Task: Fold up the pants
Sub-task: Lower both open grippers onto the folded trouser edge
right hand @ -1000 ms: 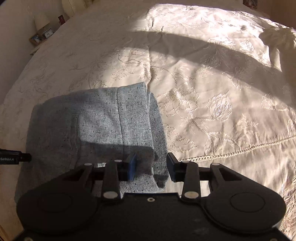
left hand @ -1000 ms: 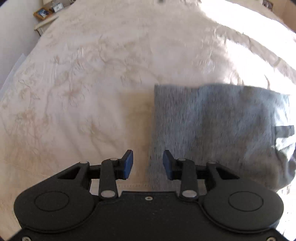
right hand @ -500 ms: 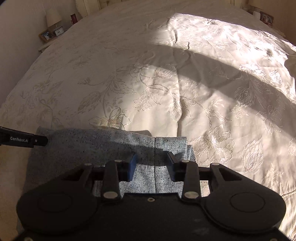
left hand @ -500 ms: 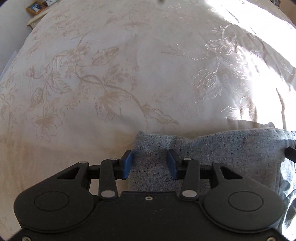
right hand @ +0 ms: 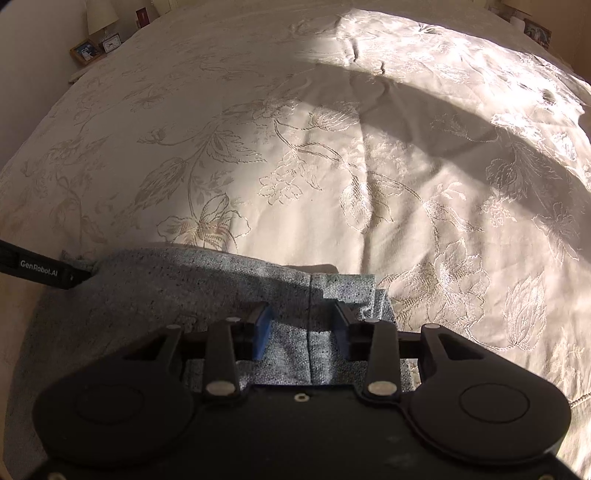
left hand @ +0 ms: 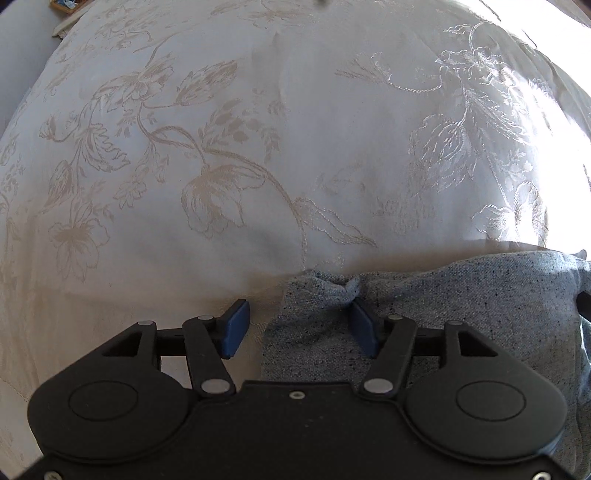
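Observation:
The grey speckled pants (left hand: 461,314) lie folded on the cream flowered bedspread (left hand: 258,147). My left gripper (left hand: 300,330) points down at their far left corner. Its jaws are opening: the left pad (left hand: 236,328) stands off the cloth over the bedspread, and the right pad touches a small pinched ridge. In the right wrist view the pants (right hand: 147,295) fill the lower left. My right gripper (right hand: 302,326) stands over their far right part, its jaws opening a little, with flat cloth and a seam between the pads. A finger of the left gripper (right hand: 44,273) shows at the left edge.
The bedspread (right hand: 369,166) stretches far ahead, part in sun and part in shadow. A nightstand with a lamp, a clock and a picture frame (right hand: 96,46) stands at the far left corner. More small things sit at the far right corner (right hand: 535,29).
Both views have travelled forward over the pants to their far edge and sunk closer to the bed. The left jaws have spread wider, leaving the left pad off the cloth.

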### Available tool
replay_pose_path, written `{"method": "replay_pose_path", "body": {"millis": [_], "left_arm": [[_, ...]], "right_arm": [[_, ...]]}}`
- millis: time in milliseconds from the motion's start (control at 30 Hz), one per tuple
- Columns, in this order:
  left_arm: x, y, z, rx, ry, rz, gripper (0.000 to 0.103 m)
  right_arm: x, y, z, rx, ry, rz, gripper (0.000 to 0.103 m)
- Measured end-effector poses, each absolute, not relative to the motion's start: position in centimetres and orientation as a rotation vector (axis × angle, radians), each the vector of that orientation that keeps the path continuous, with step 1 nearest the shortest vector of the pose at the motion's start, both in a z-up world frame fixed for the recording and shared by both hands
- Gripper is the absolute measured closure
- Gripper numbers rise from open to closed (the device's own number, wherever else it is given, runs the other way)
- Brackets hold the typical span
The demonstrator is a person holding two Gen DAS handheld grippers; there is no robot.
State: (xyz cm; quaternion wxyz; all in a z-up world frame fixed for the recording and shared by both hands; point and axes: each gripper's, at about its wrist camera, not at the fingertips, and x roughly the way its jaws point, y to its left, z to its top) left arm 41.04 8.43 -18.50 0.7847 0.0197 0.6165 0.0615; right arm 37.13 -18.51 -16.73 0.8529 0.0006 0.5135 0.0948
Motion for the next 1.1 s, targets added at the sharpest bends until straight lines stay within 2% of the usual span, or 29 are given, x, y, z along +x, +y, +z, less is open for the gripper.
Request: {"method": "replay_pose_path", "body": {"millis": [67,133,233,500,800,1100], "left_arm": [[41.0,8.5,-18.6,0.044,1.330,0.136,0.035],[41.1,8.7,-18.8,0.048,1.331,0.153,0.027],[41.0,9.4,-19.0,0.014,1.327,0.159,0.024],[38.5,11.4,-15.2,-0.022,1.255,0.133,0.039],[33.1,11.2,-11.8,0.009,1.216,0.093,0.039],[23.9,7.8,-16.0,0.114,1.396,0.008,0.038]], "right_arm": [[37.2,-18.3,-16.8,-0.009,1.077,0.199,0.063],[37.2,-18.2,-16.9,-0.019,1.074,0.197,0.062],[37.1,-17.9,-17.0,-0.032,1.066,0.195,0.062],[36.7,-18.7,-16.0,0.005,1.050,0.212,0.062],[32.5,-22.8,-12.4,0.113,0.995,0.152,0.062],[26.2,-23.3,-13.5,0.076,1.055,0.159,0.061]]}}
